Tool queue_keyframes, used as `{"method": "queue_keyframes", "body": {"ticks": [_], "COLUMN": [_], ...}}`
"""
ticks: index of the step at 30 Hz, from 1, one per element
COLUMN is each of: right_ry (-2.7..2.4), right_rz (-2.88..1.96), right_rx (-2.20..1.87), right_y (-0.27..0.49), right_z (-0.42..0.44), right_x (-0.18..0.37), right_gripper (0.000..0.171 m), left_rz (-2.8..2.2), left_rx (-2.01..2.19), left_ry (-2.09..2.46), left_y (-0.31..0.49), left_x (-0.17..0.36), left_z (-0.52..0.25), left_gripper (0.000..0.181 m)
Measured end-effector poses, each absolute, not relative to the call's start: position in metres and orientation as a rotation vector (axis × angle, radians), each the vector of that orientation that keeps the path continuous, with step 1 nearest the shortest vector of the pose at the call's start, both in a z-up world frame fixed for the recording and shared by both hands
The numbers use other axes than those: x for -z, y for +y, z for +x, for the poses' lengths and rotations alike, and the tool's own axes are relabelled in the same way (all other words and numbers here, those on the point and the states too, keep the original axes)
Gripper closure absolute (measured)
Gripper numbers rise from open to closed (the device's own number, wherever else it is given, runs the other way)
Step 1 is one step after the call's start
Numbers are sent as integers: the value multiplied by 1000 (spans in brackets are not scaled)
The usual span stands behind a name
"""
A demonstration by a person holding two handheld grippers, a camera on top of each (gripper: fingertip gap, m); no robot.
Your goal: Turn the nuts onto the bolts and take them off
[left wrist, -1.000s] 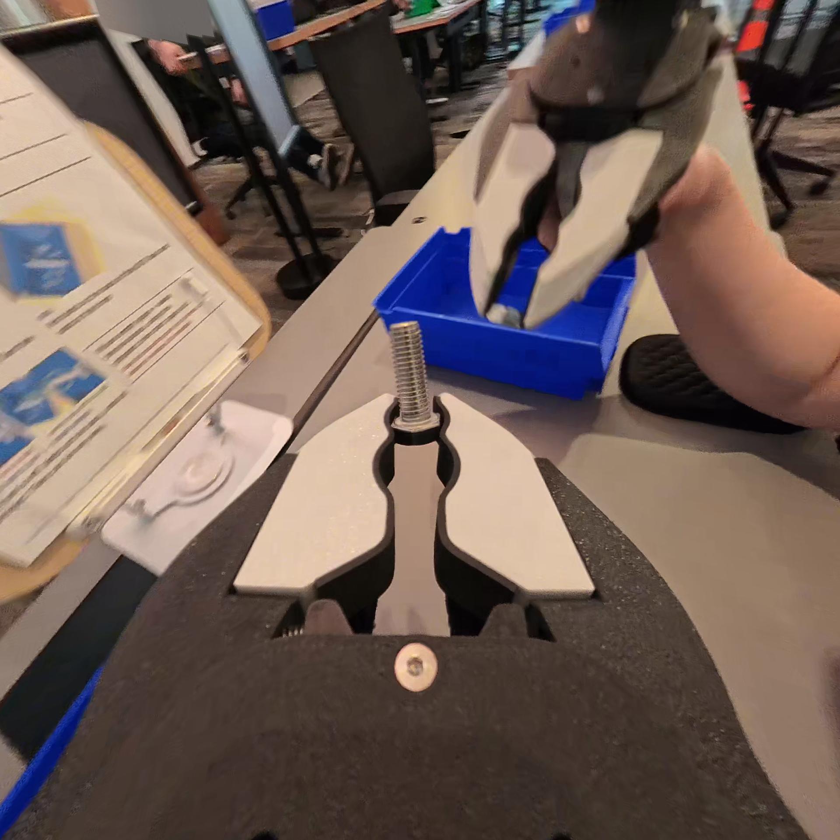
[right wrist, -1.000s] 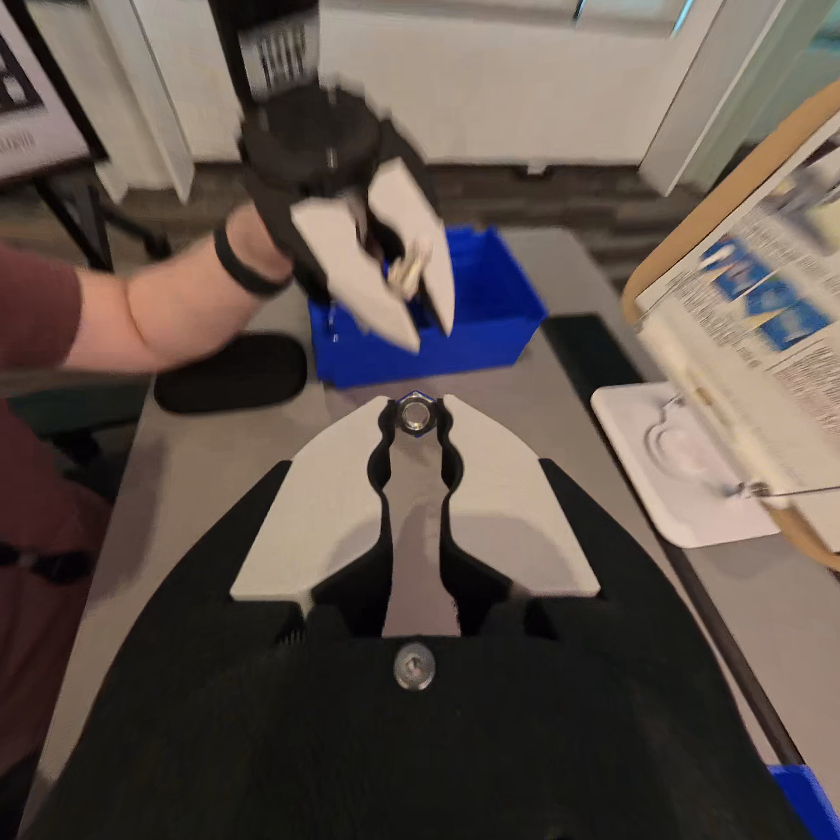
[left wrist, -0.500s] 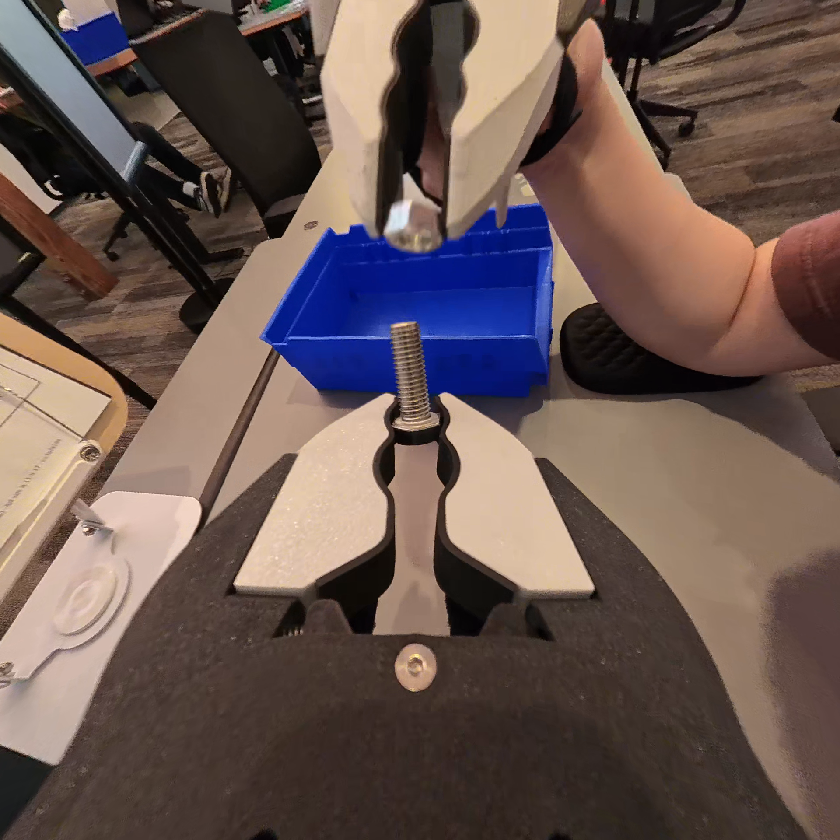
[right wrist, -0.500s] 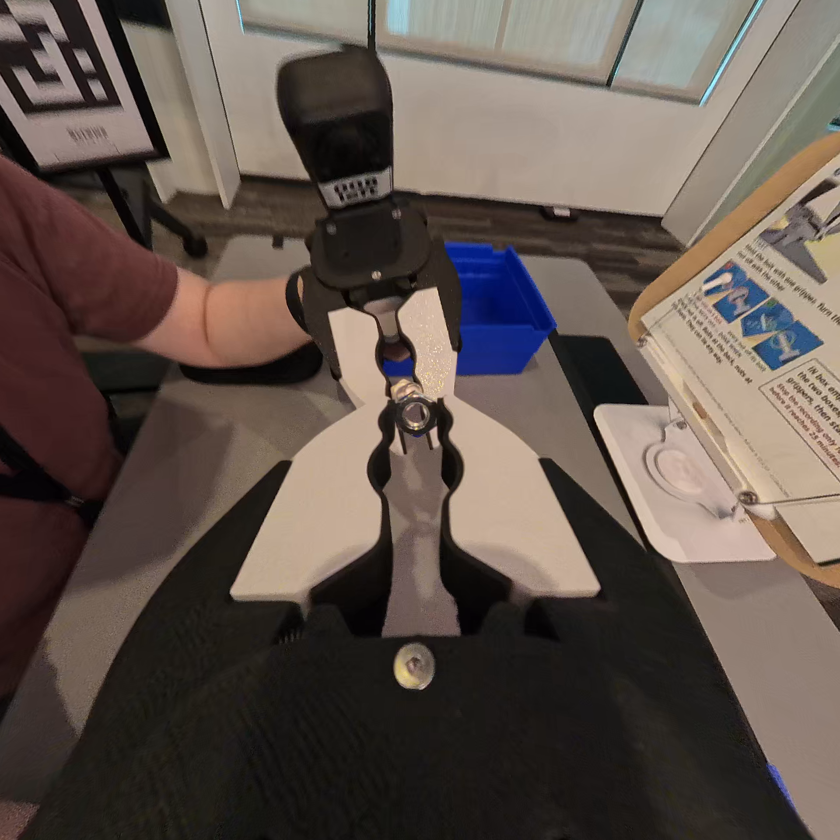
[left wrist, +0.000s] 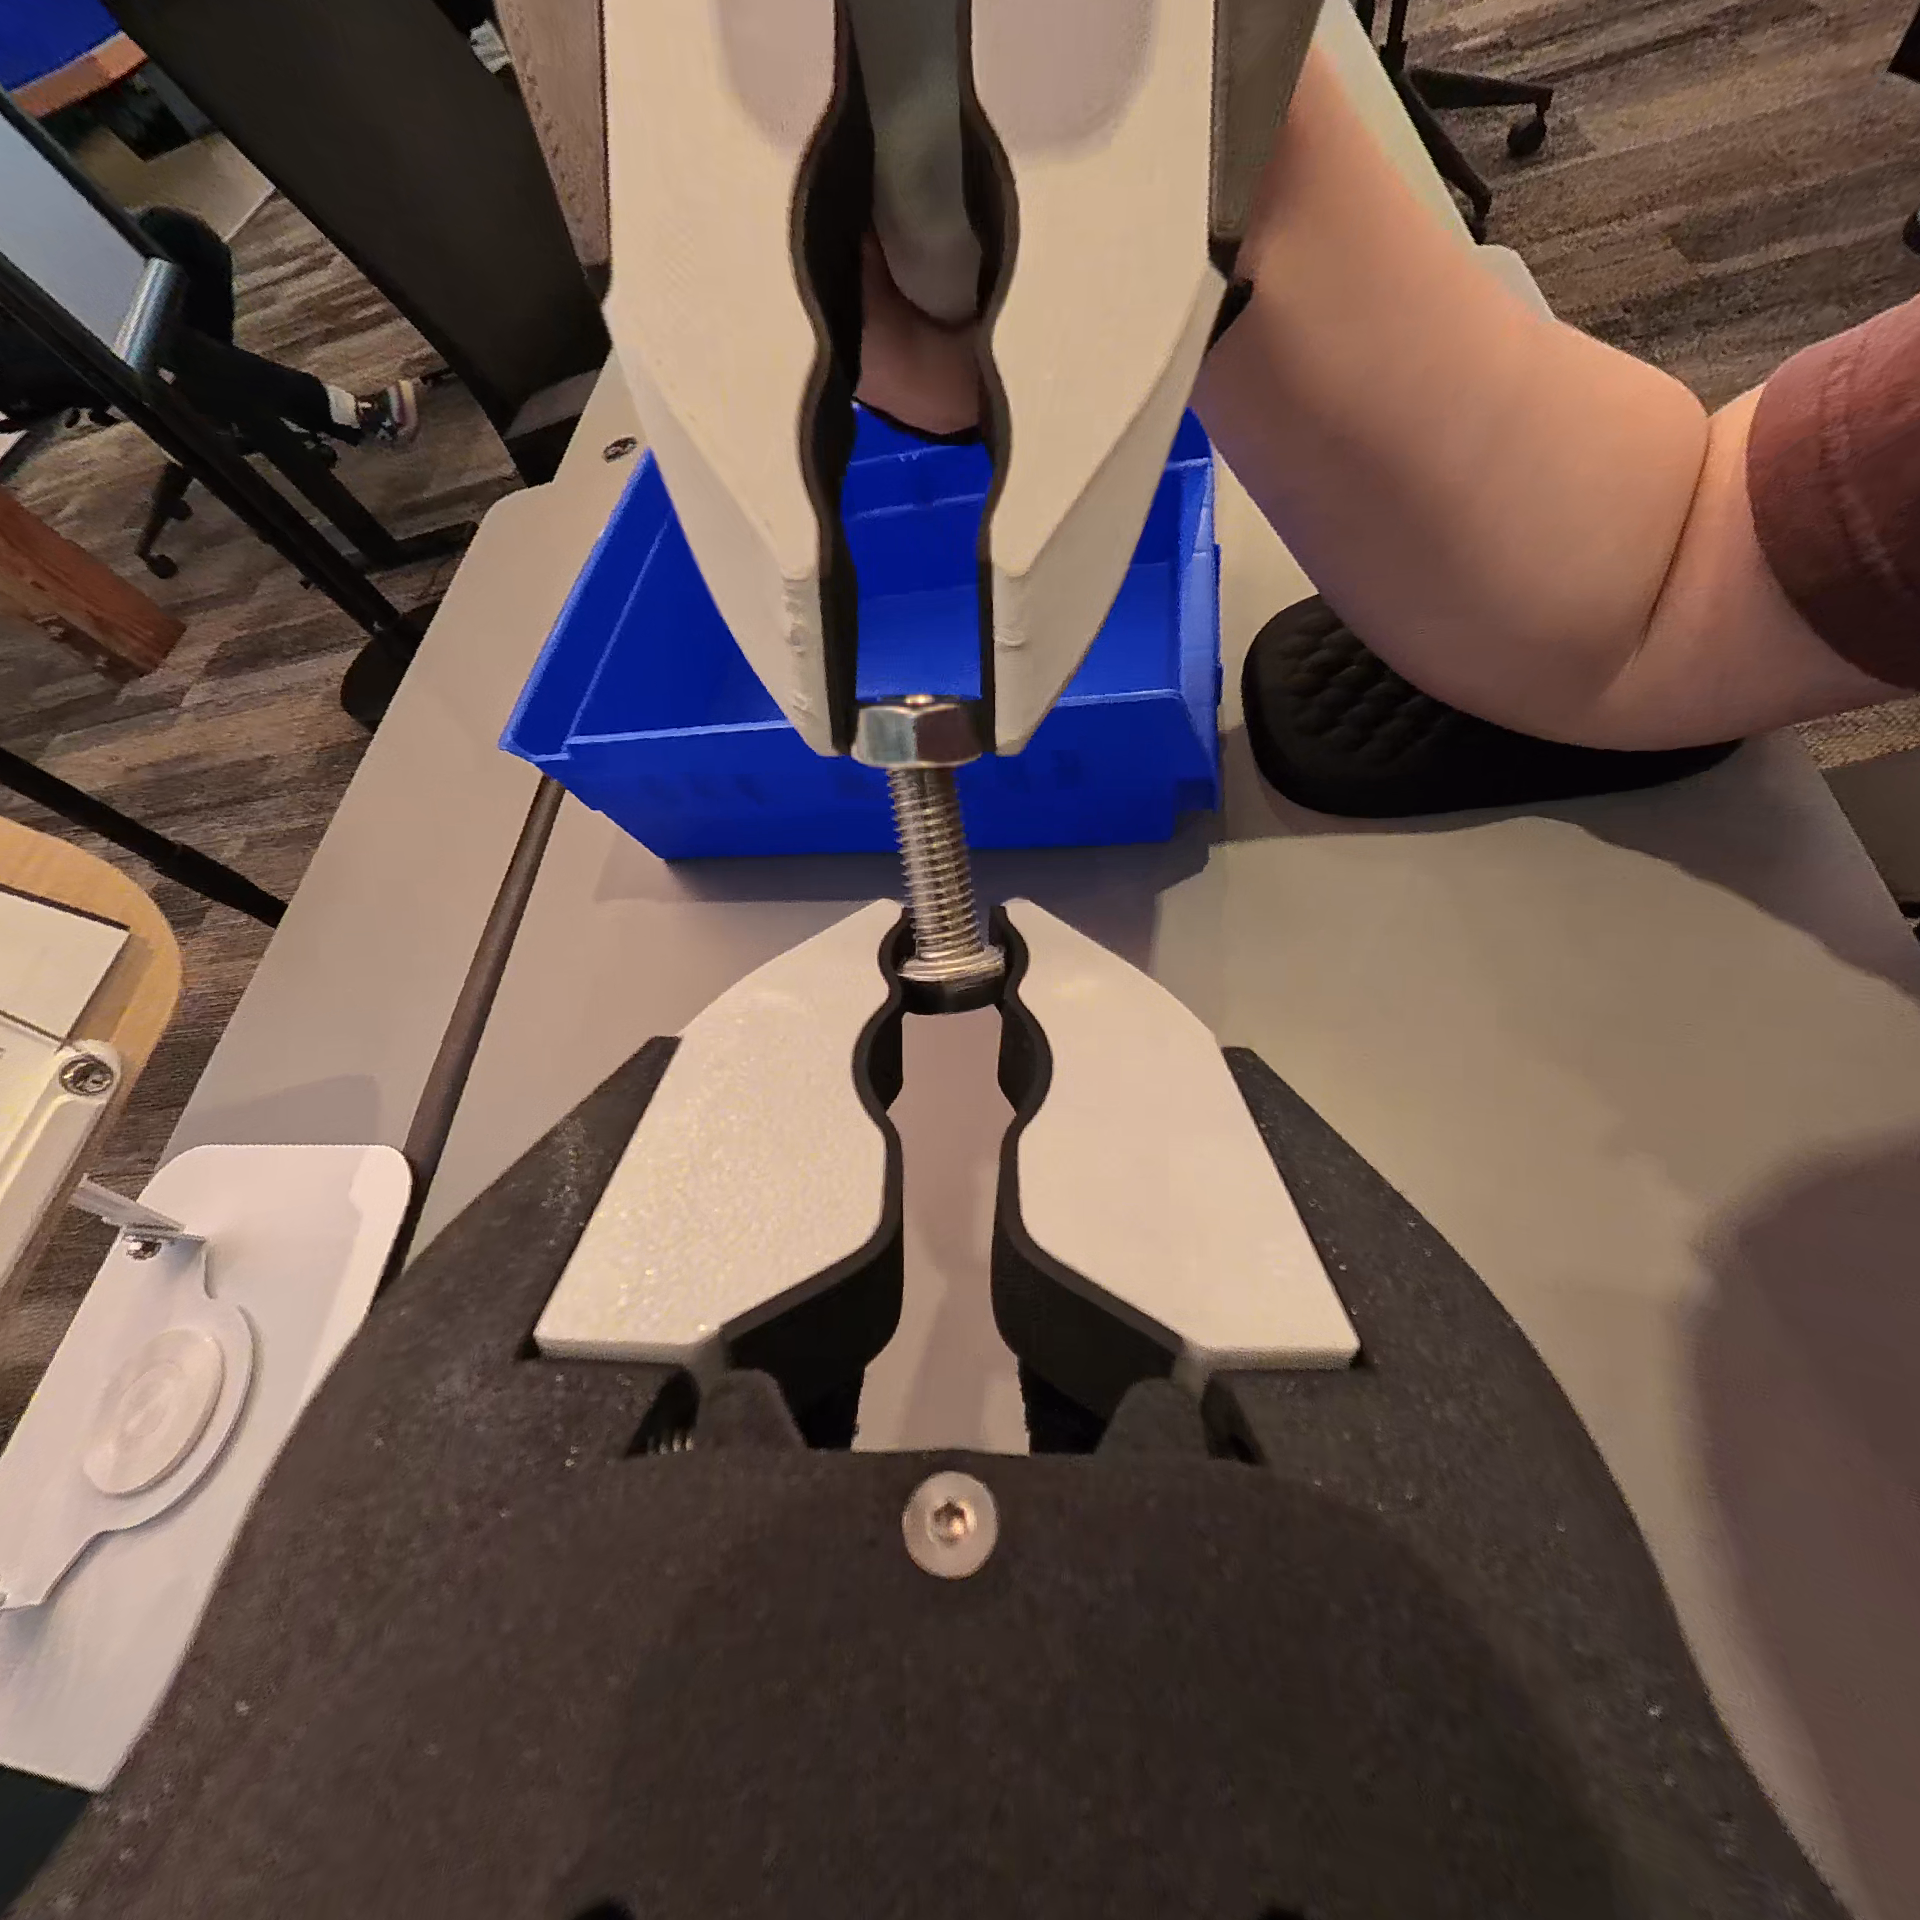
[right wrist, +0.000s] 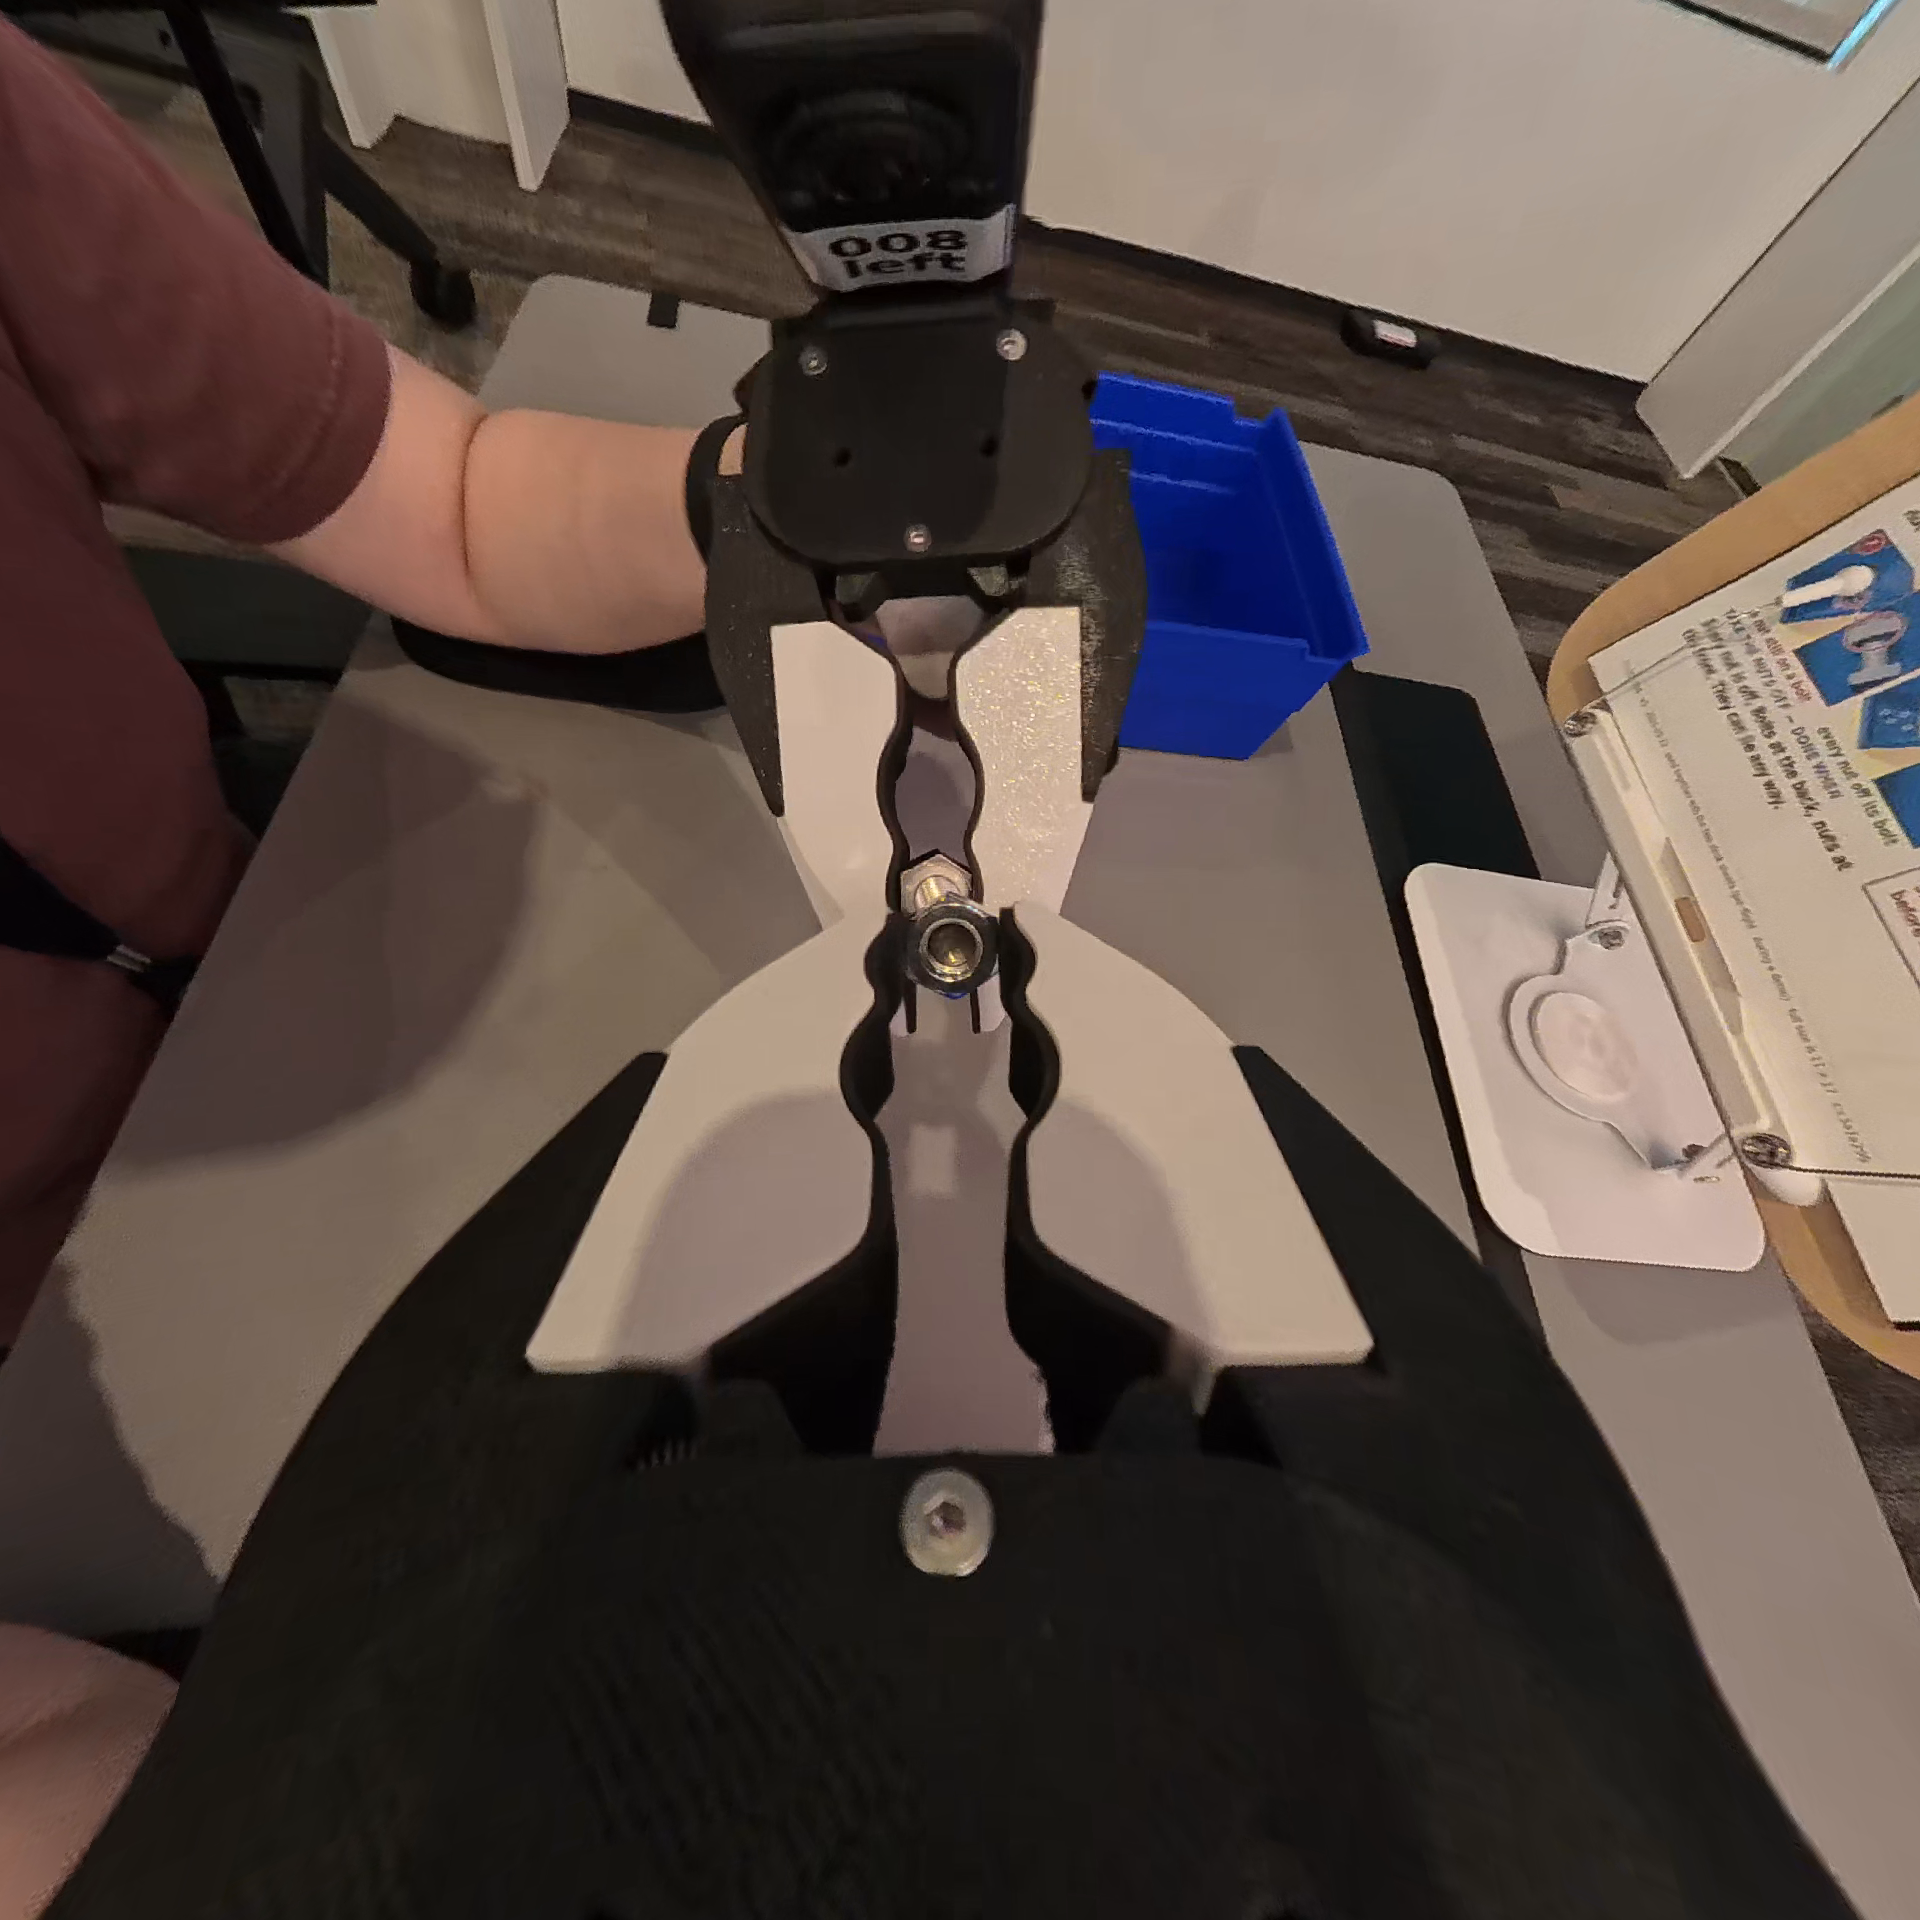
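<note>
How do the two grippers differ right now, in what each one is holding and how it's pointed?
The left gripper clamps the bolt by its head, threads upward; the right gripper clamps the nut. The left reaches in level; the right points down from above, setting the nut on the bolt's tip. Both are shut, with white fingers on black bodies.

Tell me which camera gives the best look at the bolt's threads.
The left wrist view. It sees the bolt side-on, threads bare between the left gripper and the nut in the right gripper. The right wrist view looks down its axis through the nut, so the shank is hidden.
</note>
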State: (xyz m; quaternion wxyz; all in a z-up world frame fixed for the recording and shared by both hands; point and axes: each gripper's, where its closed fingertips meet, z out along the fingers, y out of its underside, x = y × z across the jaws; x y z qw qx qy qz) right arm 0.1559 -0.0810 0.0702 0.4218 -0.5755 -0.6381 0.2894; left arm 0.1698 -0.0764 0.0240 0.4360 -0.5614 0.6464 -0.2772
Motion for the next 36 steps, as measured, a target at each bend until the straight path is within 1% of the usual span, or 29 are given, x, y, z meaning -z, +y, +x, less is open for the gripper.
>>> {"method": "queue_keyframes", "body": {"ticks": [4, 9, 19, 28, 34, 35, 36], "right_ry": [-1650, -1568, -1514, -1151, -1055, -1052, -1052], "right_rz": [-1416, -1487, -1584, -1739, -1739, -1715, -1688], "right_rx": [-734, -854, -809, -924, -916, -924, -932], "right_y": [-89, -85, -75, -50, -44, -44, -45], "right_z": [157, 150, 148, 139, 133, 132, 131], "right_x": [-67, -73, -68, -88, -94, -98, -101], "right_gripper": [153, 153, 153, 153, 153, 153, 148], "left_rz": [-1369, -1401, -1470, -1549, -1571, -1565, -1560], "left_rx": [664, 700, 654, 539, 476, 496, 521], "left_ry": [1664, 1621, 1583, 1351, 1291, 1282, 1273], "left_y": [-83, -79, -68, -40, -31, -32, -33], "left_x": [-18, -20, -13, -34, -39, -42, -45], "left_z": [172, 173, 173, 162, 155, 155, 155], "left_gripper": [168, 168, 168, 168, 168, 168, 168]}}
